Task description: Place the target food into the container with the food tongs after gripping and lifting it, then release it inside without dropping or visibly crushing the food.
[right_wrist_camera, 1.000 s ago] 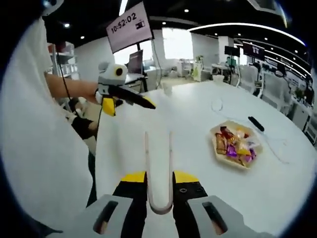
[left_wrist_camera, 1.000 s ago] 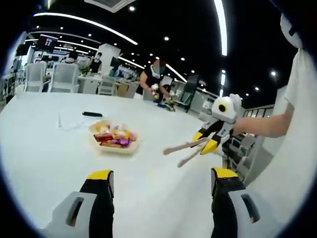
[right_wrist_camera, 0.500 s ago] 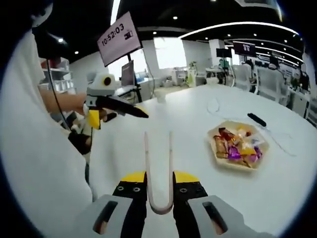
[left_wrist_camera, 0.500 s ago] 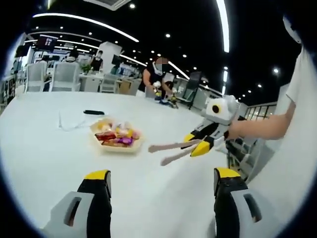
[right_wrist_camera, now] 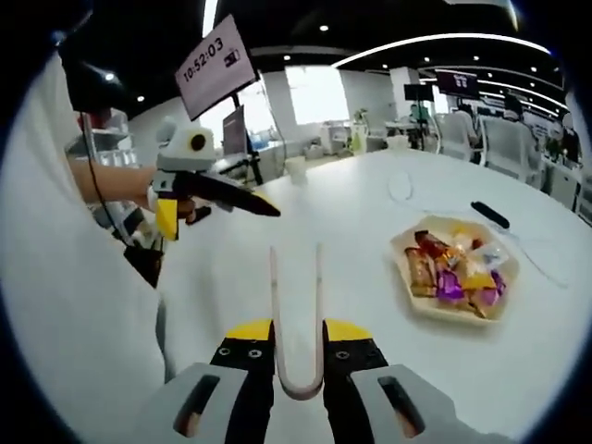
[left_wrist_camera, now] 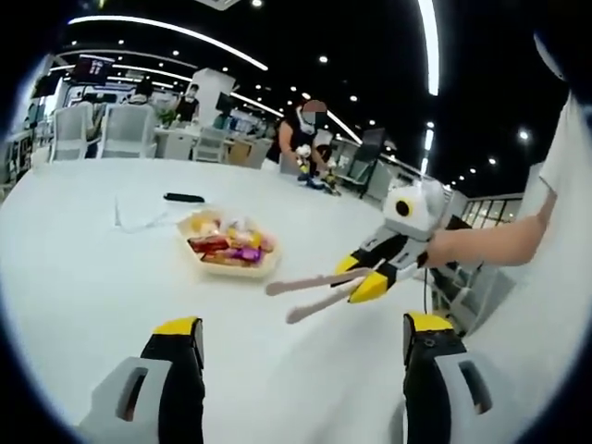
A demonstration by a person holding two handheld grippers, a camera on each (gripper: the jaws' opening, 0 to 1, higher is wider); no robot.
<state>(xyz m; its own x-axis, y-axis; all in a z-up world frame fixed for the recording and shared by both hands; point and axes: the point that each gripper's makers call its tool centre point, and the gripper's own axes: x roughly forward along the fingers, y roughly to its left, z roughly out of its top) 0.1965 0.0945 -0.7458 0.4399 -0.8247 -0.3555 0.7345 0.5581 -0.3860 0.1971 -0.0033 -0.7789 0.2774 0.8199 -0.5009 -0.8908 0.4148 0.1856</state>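
Two grippers are at work over one white worktop (left_wrist_camera: 83,268), which carries one tray (left_wrist_camera: 228,268) of wrapped snacks (left_wrist_camera: 227,250), one black pen-like object (left_wrist_camera: 184,197) and one thin white cable (left_wrist_camera: 129,208). One pair of tongs (right_wrist_camera: 296,314) is pinched at its looped end by the right gripper (right_wrist_camera: 296,347), whose fingers (right_wrist_camera: 248,344) are pressed onto it; the two arms stand slightly apart, pointing forward above the worktop, well short of the tray. In the left gripper view the same tongs hover beside the tray, and the left gripper (left_wrist_camera: 301,347) has its fingers (left_wrist_camera: 178,347) spread wide, holding nothing. That view also shows a person (left_wrist_camera: 310,139) at a far desk and two chairs (left_wrist_camera: 102,134). The right gripper view shows a clock screen (right_wrist_camera: 215,63) and a white cup (right_wrist_camera: 296,169).
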